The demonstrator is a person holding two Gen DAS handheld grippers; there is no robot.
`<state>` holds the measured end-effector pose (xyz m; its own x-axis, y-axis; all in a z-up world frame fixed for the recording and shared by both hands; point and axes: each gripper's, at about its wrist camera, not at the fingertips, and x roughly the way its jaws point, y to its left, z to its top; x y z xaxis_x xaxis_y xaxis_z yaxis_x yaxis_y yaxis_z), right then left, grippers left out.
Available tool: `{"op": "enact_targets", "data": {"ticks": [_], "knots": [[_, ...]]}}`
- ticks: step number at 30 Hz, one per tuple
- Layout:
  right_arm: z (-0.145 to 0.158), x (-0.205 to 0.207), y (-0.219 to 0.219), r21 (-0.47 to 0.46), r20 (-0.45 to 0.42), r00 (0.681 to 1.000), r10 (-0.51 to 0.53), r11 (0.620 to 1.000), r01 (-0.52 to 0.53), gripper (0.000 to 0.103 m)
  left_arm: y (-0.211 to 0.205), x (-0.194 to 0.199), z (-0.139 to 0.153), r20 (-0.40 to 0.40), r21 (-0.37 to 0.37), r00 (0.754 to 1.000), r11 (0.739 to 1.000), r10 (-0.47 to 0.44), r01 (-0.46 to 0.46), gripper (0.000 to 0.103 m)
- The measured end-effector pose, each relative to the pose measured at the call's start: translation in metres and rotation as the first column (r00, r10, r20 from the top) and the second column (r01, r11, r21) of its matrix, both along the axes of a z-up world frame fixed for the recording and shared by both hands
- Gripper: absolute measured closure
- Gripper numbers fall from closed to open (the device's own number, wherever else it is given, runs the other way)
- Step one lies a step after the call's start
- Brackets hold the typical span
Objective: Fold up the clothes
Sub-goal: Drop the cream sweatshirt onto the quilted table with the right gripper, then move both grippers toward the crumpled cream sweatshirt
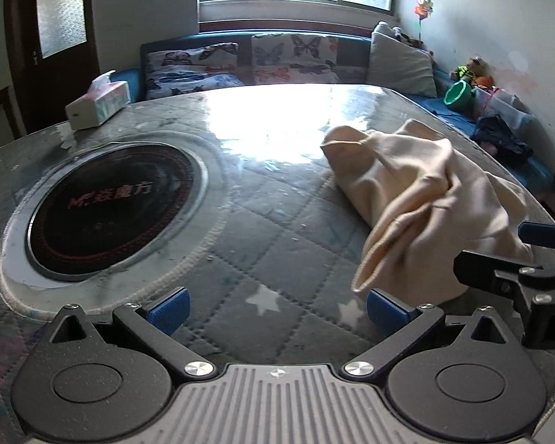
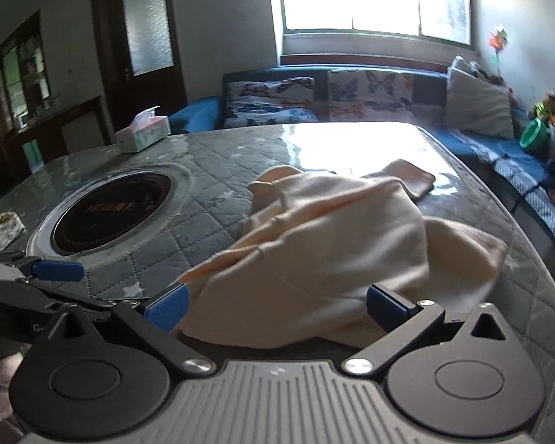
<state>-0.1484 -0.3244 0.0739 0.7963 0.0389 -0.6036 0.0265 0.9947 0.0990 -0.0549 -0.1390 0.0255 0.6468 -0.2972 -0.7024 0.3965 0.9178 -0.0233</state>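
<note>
Left gripper: fingers spread wide, nothing between them; only quilted table cover lies in the gap.
Right gripper: fingers spread wide as well, gripping nothing; the near hem of the garment lies in the opening, though whether the pads touch cloth cannot be told.
Garment: cream-coloured, rumpled in a loose heap on the table, not yet folded. Its long axis runs from the near edge by the right gripper away and slightly left toward the window; a sleeve or corner trails flat on the far side.
Key relation: from the left gripper the garment lies ahead and to the right, its nearest corner just beside the right-hand pad. The right gripper faces it squarely and is judged the nearer one for a first pinch.
Table: grey quilted cover under glossy film.
Round cooktop: set into the table, left of the garment and well apart from it.
Tissue box: far left edge of the table.
Sofa: beyond the table, with butterfly-print cushions, below the window.
</note>
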Motion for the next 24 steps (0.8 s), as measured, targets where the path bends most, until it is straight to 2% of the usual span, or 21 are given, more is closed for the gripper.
{"op": "enact_targets", "data": {"ticks": [10, 24], "knots": [[-0.003, -0.014, -0.006, 0.02, -0.008, 0.999, -0.041, 0.999, 0.041, 0.0, -0.015, -0.011, 0.0, -0.001, 0.025, 0.999, 0.998, -0.052, 0.052, 0.0], [0.001, -0.023, -0.011, 0.033, 0.011, 0.998, -0.061, 0.998, 0.061, 0.0, -0.024, -0.017, 0.003, 0.004, 0.045, 0.997, 0.996, -0.074, 0.074, 0.0]]}}
